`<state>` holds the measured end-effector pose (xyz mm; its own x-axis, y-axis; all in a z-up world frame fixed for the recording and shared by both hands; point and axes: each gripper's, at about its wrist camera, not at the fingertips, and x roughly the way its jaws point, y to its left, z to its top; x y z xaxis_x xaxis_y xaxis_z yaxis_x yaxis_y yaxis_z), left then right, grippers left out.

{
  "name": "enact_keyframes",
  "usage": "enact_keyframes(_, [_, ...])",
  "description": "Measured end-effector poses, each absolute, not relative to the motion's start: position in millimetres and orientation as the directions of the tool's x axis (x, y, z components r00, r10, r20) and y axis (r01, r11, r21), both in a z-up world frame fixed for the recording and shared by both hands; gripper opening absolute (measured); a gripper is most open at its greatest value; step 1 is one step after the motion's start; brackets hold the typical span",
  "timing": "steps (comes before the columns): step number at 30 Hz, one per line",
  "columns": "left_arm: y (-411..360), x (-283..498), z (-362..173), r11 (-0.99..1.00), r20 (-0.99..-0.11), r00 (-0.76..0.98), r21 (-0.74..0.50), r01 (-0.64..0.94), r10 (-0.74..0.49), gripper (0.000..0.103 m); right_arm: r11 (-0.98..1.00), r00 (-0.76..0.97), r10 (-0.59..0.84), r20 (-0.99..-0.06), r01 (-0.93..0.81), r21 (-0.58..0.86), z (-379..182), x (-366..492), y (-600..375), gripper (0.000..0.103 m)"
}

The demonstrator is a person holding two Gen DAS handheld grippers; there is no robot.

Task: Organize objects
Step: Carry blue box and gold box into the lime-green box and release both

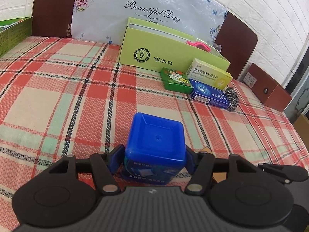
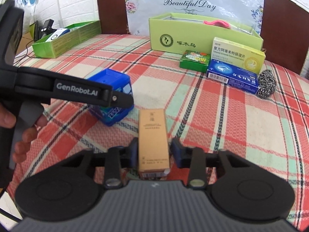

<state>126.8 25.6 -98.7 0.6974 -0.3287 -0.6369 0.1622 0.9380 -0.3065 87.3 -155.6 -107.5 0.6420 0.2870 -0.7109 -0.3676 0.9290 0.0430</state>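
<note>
Left wrist view shows the left gripper (image 1: pixel 154 157) clamped on a blue square-lidded container (image 1: pixel 155 141) standing on the plaid-covered counter (image 1: pixel 58 96). Right wrist view has the right gripper (image 2: pixel 153 155) straddling a tan carton (image 2: pixel 152 137), its left finger touching, the right just off. Beyond sit a green tin (image 2: pixel 194 60), two medicine boxes and a steel scourer (image 2: pixel 267 86) before an open green box (image 2: pixel 202 36).
</note>
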Motion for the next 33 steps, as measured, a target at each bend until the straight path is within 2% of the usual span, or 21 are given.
enact_keyframes(6, [28, 119, -81, 0.921, -0.624, 0.682, -0.320, 0.223, -0.381, 0.060, 0.920, 0.637, 0.329, -0.697, -0.382, 0.085, -99, 85, -164, 0.030])
enact_keyframes(15, [31, 148, 6, 0.881, -0.469, 0.751, -0.330, 0.339, -0.464, 0.060, 0.909, 0.701, 0.401, -0.590, -0.387, 0.157, -36, 117, -186, 0.030])
enact_keyframes(22, [23, 211, 76, 0.884, -0.360, 0.813, -0.281, 0.373, -0.457, 0.060, 0.925, 0.791, 0.366, -0.491, -0.368, 0.097, 25, 192, -191, 0.030])
enact_keyframes(27, [19, 280, 74, 0.902, -0.372, 0.832, -0.300, 0.311, -0.411, 0.060, 0.951, 0.836, 0.283, -0.469, -0.308, 0.023, 34, 269, -191, 0.030])
enact_keyframes(33, [15, 349, 36, 0.922, -0.445, 0.818, -0.297, 0.250, -0.365, 0.060, 0.961, 0.830, 0.232, -0.508, -0.277, -0.014, 1, 338, -183, 0.030])
